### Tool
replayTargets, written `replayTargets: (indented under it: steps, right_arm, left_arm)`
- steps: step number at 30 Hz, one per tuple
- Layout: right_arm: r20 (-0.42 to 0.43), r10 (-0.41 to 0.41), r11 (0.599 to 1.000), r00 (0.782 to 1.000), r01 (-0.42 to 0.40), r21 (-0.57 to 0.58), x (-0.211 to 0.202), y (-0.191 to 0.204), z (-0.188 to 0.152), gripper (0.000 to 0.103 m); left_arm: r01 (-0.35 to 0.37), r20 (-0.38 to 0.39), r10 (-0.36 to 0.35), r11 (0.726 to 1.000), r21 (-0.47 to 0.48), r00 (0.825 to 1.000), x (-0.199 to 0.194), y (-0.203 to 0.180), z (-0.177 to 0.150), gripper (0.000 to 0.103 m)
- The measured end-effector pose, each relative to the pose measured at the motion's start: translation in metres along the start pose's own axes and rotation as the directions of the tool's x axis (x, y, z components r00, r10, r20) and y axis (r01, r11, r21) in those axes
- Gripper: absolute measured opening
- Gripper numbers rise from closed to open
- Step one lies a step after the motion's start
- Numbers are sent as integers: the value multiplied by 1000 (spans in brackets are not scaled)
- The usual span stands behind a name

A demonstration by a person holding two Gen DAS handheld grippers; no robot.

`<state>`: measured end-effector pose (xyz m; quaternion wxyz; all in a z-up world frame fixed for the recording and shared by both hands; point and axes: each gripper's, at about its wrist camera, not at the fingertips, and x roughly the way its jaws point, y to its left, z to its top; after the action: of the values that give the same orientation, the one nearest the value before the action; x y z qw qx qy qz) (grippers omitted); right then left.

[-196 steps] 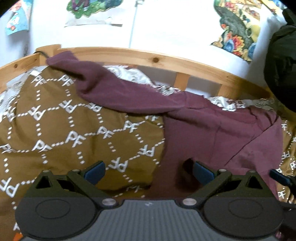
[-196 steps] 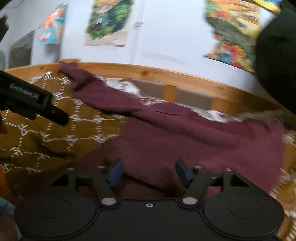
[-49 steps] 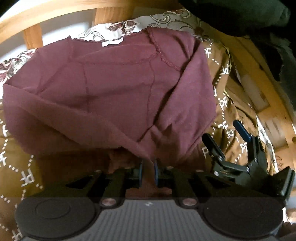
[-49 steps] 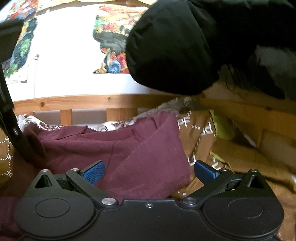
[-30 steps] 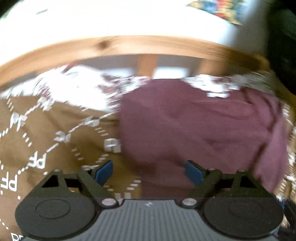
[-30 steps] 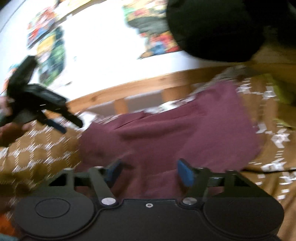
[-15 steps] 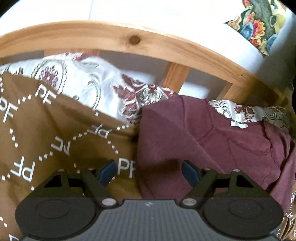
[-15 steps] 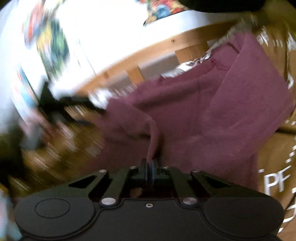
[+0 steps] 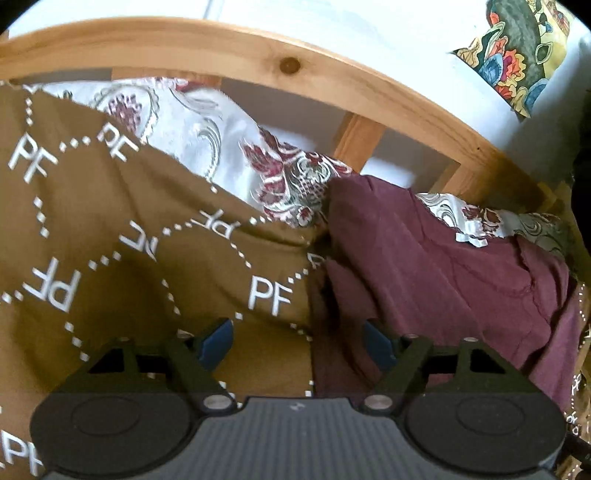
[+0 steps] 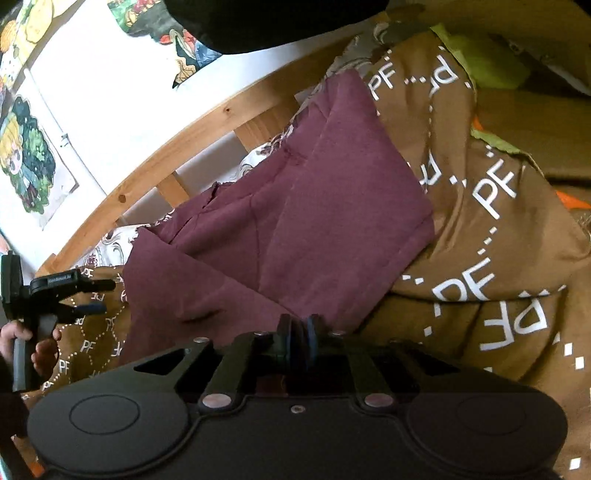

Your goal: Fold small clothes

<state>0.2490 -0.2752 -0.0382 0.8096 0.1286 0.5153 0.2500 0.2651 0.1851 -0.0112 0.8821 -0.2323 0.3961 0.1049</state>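
A maroon garment (image 9: 443,280) lies part-folded on the brown blanket, its top edge near the wooden bed rail. My left gripper (image 9: 295,334) is open with its jaws closing slowly. The garment's left edge lies between the fingers, close to the right pad, and neither pad presses on it. In the right wrist view the garment (image 10: 295,221) shows a flap folded over its middle. My right gripper (image 10: 298,330) sits at the garment's near edge, jaws a narrow gap apart and opening; no cloth shows pinched between the pads. At far left a hand holds the left gripper (image 10: 107,296).
A brown blanket (image 9: 110,258) printed with white "PF" letters covers the bed. A white floral sheet (image 9: 207,125) shows beneath it. The wooden rail (image 9: 288,66) runs along the wall with posters. A black jacket (image 10: 277,22) hangs above; green cloth (image 10: 480,62) lies at the right.
The right gripper was shut on a raised fold of the garment; its pads now stand slightly apart and the cloth lies flat. The left gripper has sunk toward the garment's left edge.
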Motion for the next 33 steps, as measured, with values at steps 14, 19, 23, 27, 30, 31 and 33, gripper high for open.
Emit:
replayTargets:
  steps: [14,19,23,27,30,31,33]
  right_arm:
    - [56,-42,990,998,49,-132,6,17,-15,37]
    - [68,-57,978,996,69,-195,8,24,-21,37]
    - [71,-87,958,994,103,-268,14,32,-30,36]
    - [63,-73,946,995,89,-312,18,41,-38,36]
    - [71,-84,930,994,104,-353,19,46,-42,36]
    - [73,-85,927,994,106,-359,19,46,-43,36]
    - [72,-82,932,994,102,-347,19,45,-42,36]
  left_arm:
    - [45,2,-45,999,7,999,24,-28,10,8]
    - [23,154,-18,999,-24,988,-7,-30,3,6]
    - [-23,196,63,980,-197,979,-15,7,-2,6]
    - [-88,133,125,964,-250,983,-1,23,-5,6]
    - [-87,149,121,972,-221,981,-4,24,-5,13]
    - [-96,167,129,977,-192,977,-6,22,-5,18]
    - [-116,204,139,986,-120,969,-11,15,-5,43]
